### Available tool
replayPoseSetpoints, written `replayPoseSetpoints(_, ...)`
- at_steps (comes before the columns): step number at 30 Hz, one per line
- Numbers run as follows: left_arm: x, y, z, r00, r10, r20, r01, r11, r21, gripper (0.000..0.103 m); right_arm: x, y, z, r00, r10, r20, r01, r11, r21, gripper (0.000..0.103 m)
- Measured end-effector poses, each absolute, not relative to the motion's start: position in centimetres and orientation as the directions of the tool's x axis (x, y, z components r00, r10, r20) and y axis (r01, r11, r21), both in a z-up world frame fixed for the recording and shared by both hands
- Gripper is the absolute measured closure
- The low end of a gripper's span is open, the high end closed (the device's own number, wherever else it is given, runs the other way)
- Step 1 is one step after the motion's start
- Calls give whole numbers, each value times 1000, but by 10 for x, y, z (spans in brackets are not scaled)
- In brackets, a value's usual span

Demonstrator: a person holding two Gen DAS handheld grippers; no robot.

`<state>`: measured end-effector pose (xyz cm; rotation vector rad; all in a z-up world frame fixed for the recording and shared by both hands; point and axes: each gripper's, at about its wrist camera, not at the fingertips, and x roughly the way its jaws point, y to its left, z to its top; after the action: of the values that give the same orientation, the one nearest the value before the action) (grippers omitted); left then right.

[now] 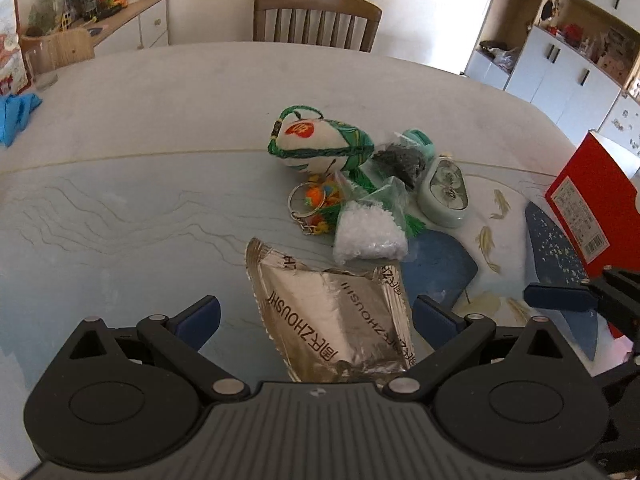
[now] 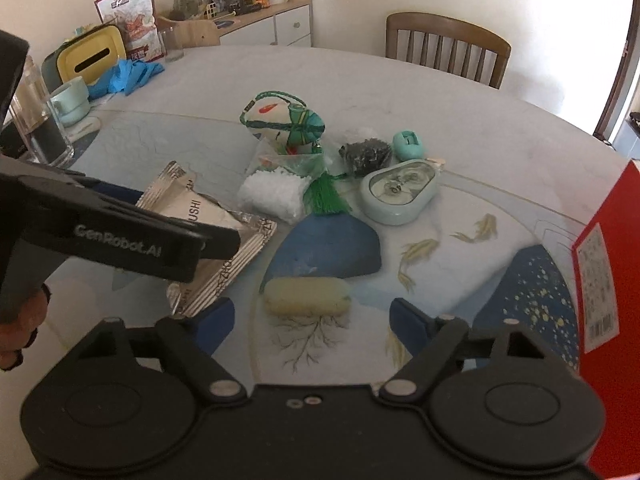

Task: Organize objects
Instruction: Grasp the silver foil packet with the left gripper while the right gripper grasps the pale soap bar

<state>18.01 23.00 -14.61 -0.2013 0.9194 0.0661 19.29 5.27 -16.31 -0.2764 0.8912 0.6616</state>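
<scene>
Since nearly everything lies loose in one heap on the bench [image 1: 160, 120], the sorting looks barely begun: nothing is visibly stowed, and whether the red box [image 2: 608, 264] at the bench's right edge is meant to take the things I cannot tell.

By size, I count one red box, then one silver foil packet [image 1: 332, 312] lying flat nearest the camera. The left gripper [image 1: 316, 316] hangs over it with its jaws spread to either side of the packet, not pressing on it. The right gripper [image 2: 312, 320] has its jaws spread too, with only a pale oblong printed on the bench covering between them; it grips nothing.

Behind the packet sits the heap: one embroidered pouch [image 1: 320, 140] in white and green, one pale green case [image 1: 444, 192], one clear bag of white beads [image 1: 370, 232], one bag of dark bits [image 1: 402, 158], one green tassel [image 2: 326, 196], one small teal clip-like thing [image 2: 408, 144], and one key ring with an orange charm [image 1: 316, 200]. All touch or overlap their neighbours.

What is left, then, looks like nearly the whole job, with the foil packet likely first.
</scene>
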Motion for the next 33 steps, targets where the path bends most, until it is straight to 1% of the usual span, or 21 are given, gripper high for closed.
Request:
replayPoseSetpoints(4, 180, 232, -153, 599, -50, -799, -141, 976, -167, 2, 197, 57, -167, 434, 420, -797, -639, 767, 56, 25)
replayPoseSetpoints(5, 179, 231, -153, 605, -48, -794, -139, 976, -165, 3, 197, 58, -168, 429, 421, -799, -640, 766, 59, 28)
replayPoseSetpoints(7, 179, 230, -153, 611, -51, -790, -131, 977, -165, 5, 199, 59, -171, 416, 424, -804, -640, 765, 72, 30)
replayPoseSetpoints(9, 178, 229, -152, 618, -50, -784, -128, 978, -164, 12, 199, 61, -172, 420, 423, -803, -643, 763, 65, 30)
replayPoseSetpoints(10, 178, 228, -152, 620, -48, -783, -128, 979, -161, 17, 199, 62, -172, 421, 422, -803, -645, 762, 62, 31)
replayPoseSetpoints(12, 177, 228, -151, 623, -49, -780, -127, 978, -163, 25, 200, 62, -172, 423, 425, -800, -645, 762, 64, 35)
replayPoseSetpoints(14, 176, 227, -150, 625, -55, -779, -122, 979, -167, 37, 199, 63, -172, 426, 423, -800, -646, 761, 59, 37)
replayPoseSetpoints(18, 174, 223, -149, 623, -56, -780, -109, 981, -158, 44, 198, 62, -171, 433, 417, -799, -647, 761, 47, 48)
replayPoseSetpoints(20, 173, 221, -148, 619, -56, -783, -101, 983, -150, 49, 198, 62, -170, 436, 412, -800, -645, 763, 42, 53)
replayPoseSetpoints(24, 171, 220, -147, 608, -61, -791, -109, 981, -160, 51, 195, 60, -168, 440, 404, -802, -644, 765, 31, 54)
replayPoseSetpoints(26, 169, 219, -145, 606, -65, -793, -111, 980, -166, 55, 192, 58, -166, 441, 409, -799, -644, 764, 36, 54)
replayPoseSetpoints(33, 158, 217, -139, 596, -72, -800, -129, 974, -184, 56, 183, 44, -151, 460, 427, -779, -634, 772, 48, 54)
